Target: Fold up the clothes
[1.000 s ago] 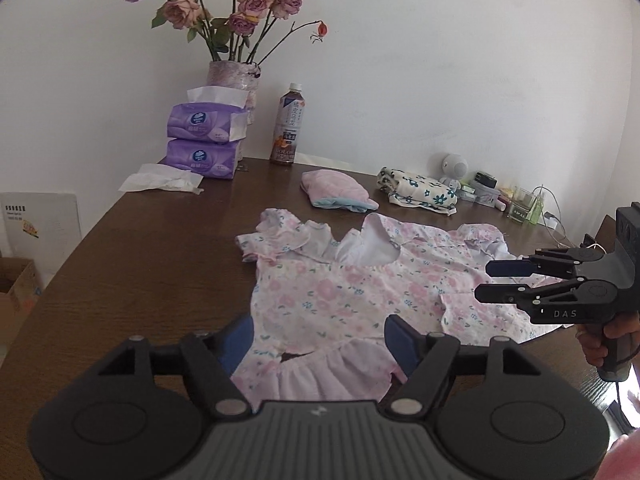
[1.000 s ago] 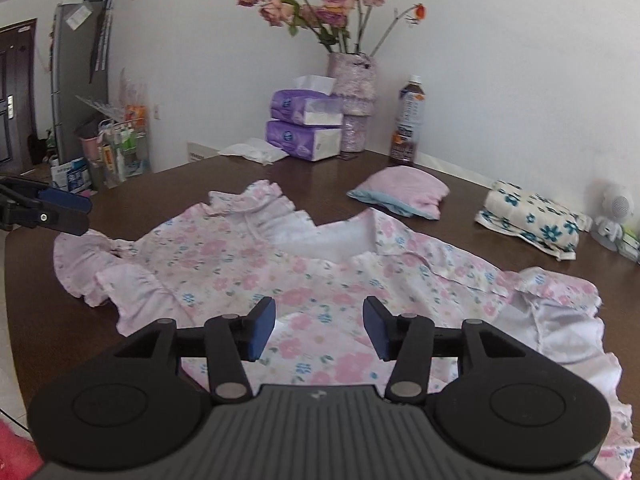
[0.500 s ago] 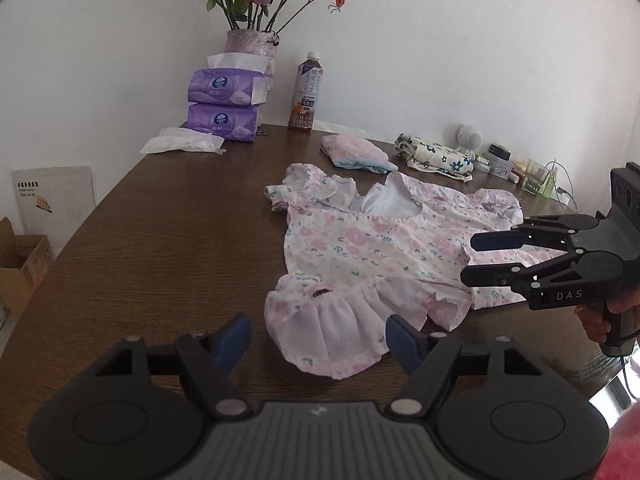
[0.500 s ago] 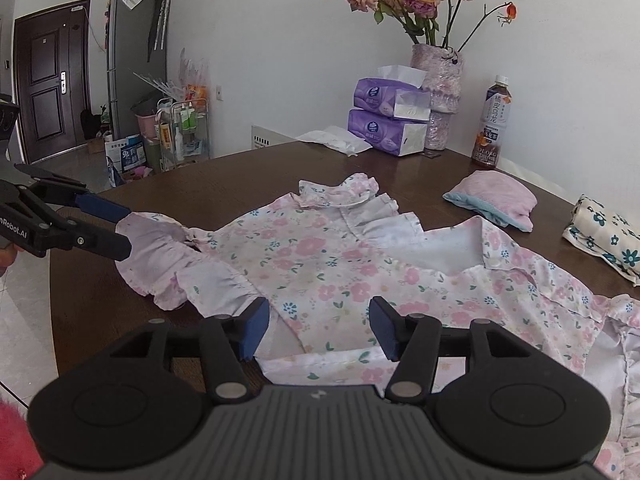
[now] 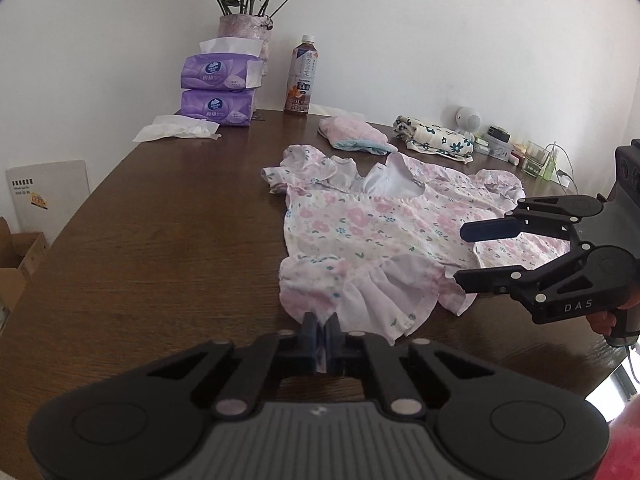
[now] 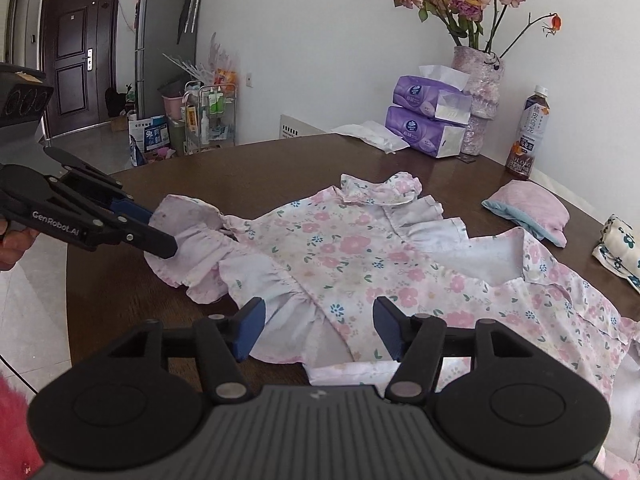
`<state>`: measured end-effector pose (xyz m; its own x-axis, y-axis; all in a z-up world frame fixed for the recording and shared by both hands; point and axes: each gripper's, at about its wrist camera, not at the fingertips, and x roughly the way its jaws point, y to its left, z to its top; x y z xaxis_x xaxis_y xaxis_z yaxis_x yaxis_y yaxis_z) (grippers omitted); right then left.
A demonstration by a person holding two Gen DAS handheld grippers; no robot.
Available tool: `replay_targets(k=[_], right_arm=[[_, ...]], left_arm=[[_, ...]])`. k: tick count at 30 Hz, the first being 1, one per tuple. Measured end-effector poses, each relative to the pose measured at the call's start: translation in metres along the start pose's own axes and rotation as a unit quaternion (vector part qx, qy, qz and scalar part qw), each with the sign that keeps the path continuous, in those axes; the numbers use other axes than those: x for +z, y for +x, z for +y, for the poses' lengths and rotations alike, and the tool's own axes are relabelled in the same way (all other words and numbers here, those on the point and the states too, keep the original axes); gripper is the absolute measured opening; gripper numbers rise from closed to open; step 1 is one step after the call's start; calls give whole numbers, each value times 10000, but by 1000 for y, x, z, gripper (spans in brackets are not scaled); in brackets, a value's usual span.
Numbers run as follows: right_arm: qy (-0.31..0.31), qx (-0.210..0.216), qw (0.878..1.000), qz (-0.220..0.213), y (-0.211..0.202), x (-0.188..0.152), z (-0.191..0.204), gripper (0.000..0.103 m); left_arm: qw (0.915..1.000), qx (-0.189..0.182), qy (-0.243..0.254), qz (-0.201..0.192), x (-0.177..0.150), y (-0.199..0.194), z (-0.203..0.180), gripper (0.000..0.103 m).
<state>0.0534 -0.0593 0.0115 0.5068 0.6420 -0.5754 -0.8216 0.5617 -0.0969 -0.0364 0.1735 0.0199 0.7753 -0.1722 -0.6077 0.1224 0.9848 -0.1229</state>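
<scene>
A pink floral child's dress [image 5: 372,224] lies spread on the brown table [image 5: 168,240]; it also shows in the right wrist view [image 6: 360,248]. My left gripper [image 5: 320,330] is shut on the dress's ruffled hem at the near edge; in the right wrist view it [image 6: 160,228] pinches the ruffle at the left. My right gripper [image 6: 318,330] is open, with the hem's other part between its fingers and not clamped. It shows in the left wrist view [image 5: 464,254] at the right, jaws apart over the dress's right side.
At the back stand a flower vase [image 5: 244,36], two purple tissue packs [image 5: 218,92], a tea bottle [image 5: 302,76], loose tissues [image 5: 176,132], a folded pink garment [image 5: 354,134], a folded floral cloth [image 5: 436,140] and small items [image 5: 520,152]. The table edge is near.
My left gripper has drawn back to the hem and shut on the ruffle. My right gripper has moved left along the hem and stays open.
</scene>
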Motion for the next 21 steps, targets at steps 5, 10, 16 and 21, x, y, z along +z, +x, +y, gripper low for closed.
replay_targets(k=[5,10,16,21], right_arm=[[-144,79,9998,-56,2,1,8,62],[-320,180,9993,-54,8,2,18,64],[-763,404,9962,-147,13,8,38,70],[-1173,166,9929,-99,25,13,51,66]], left_arm=[[9993,151,335,-64,6,0,-4,2],[9973,295,652,-134,17,-2,-7,2],[9963,246,777,-275,36,-1,-6,2],[9957,144,833,-382,49,3,-6,2]])
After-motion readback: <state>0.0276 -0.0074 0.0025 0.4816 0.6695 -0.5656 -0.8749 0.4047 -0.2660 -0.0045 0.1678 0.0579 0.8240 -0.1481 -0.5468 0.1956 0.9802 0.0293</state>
